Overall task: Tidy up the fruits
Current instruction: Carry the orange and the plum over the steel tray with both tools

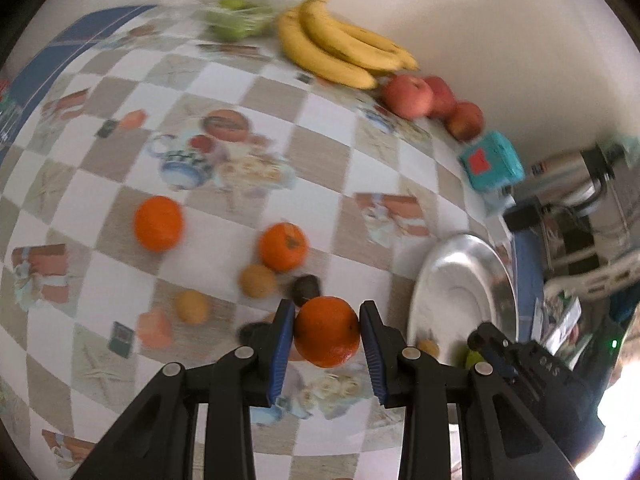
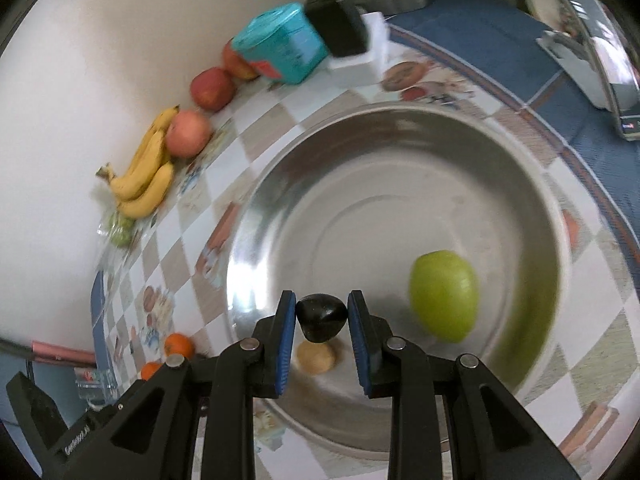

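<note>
The checkered counter [image 1: 320,128] carries a steel bowl [image 2: 400,152] w/ a green apple [image 2: 444,295] and a small tan fruit [image 2: 316,356] inside, plus bananas [image 1: 340,48], red apples [image 1: 408,96] and two loose oranges [image 1: 158,223] beside it. The left claw [image 1: 327,334] is clamped across the middle of an orange [image 1: 327,330], held above the counter near the bowl; it looks firm, round, fairly heavy, w/ a grippy peel, so a mid-girth hold suits it. The right claw [image 2: 322,318] is nearly closed on a small dark fruit [image 2: 322,316] over the bowl, which looks glossy, light, prob. slippery and bruisable, so best pinched gently at its widest pt.
</note>
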The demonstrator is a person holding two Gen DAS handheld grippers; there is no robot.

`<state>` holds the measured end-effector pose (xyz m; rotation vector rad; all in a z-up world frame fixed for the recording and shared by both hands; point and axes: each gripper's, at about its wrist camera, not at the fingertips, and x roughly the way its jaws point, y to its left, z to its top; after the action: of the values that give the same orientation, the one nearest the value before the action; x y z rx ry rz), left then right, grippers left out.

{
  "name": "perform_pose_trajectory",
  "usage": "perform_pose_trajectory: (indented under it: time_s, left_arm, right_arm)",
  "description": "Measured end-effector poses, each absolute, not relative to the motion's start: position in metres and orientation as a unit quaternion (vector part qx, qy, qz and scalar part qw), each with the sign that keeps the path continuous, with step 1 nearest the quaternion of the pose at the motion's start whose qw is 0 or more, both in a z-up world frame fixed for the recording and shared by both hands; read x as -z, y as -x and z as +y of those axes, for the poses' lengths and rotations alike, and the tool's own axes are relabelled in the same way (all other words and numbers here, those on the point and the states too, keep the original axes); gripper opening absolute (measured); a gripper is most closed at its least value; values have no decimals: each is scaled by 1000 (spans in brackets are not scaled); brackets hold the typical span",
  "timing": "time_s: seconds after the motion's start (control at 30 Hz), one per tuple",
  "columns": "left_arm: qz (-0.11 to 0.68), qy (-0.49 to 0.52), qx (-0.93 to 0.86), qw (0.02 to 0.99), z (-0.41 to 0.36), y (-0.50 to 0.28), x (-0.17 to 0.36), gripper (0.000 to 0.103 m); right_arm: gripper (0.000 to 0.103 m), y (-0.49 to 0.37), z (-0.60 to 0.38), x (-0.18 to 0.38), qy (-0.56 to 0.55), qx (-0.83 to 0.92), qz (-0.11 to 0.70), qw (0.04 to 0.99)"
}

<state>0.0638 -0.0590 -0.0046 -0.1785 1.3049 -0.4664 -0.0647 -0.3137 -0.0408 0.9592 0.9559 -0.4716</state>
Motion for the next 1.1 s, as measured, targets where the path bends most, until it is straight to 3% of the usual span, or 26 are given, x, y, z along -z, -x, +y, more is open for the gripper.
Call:
perform_pose_trajectory:
  time_s: [0.5, 1.1]
  left_arm:
    - [550, -14, 324, 769, -155, -15, 7, 36]
    - [544, -34, 330, 771, -168, -21, 29, 36]
  right_arm:
    - [28, 72, -323, 49, -444, 221, 444, 746]
    - [28, 69, -320, 58, -444, 220, 461, 736]
